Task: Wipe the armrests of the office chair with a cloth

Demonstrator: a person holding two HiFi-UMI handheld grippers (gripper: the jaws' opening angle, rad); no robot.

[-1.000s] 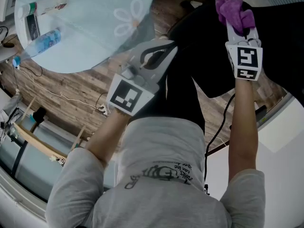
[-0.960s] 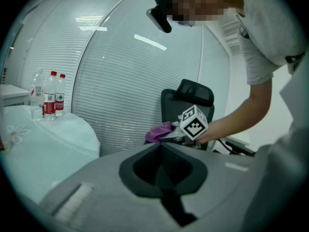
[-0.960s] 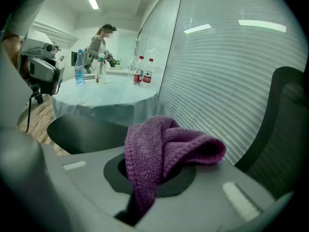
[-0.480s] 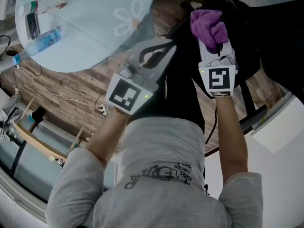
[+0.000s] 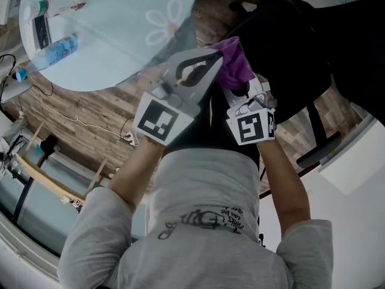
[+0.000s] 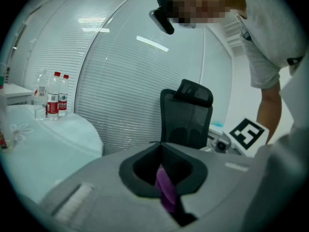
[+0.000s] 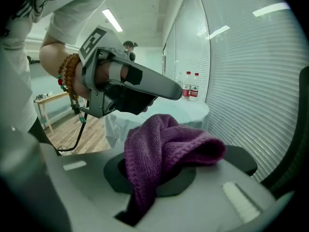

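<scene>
My right gripper (image 5: 242, 94) is shut on a purple knitted cloth (image 5: 233, 68), which bunches over its jaws in the right gripper view (image 7: 164, 144). The cloth hangs right beside the tip of my left gripper (image 5: 212, 61), whose jaws are shut. In the left gripper view a strip of the cloth (image 6: 166, 192) shows through the opening between those jaws. The black office chair (image 5: 289, 41) lies under and beyond both grippers; its backrest (image 6: 186, 117) stands ahead of the left gripper. A black part of the chair (image 7: 241, 159) shows just behind the cloth.
A round table with a light blue cover (image 5: 120, 35) stands at the left, carrying water bottles (image 5: 51, 53). Cables (image 5: 78, 122) trail over the wooden floor. White slatted blinds (image 6: 120, 81) curve behind the chair. The person's grey shirt (image 5: 198, 221) fills the lower middle.
My right gripper has carried the cloth down and to the left, from the chair's far right side to the left gripper's tip. The left gripper has stayed in place.
</scene>
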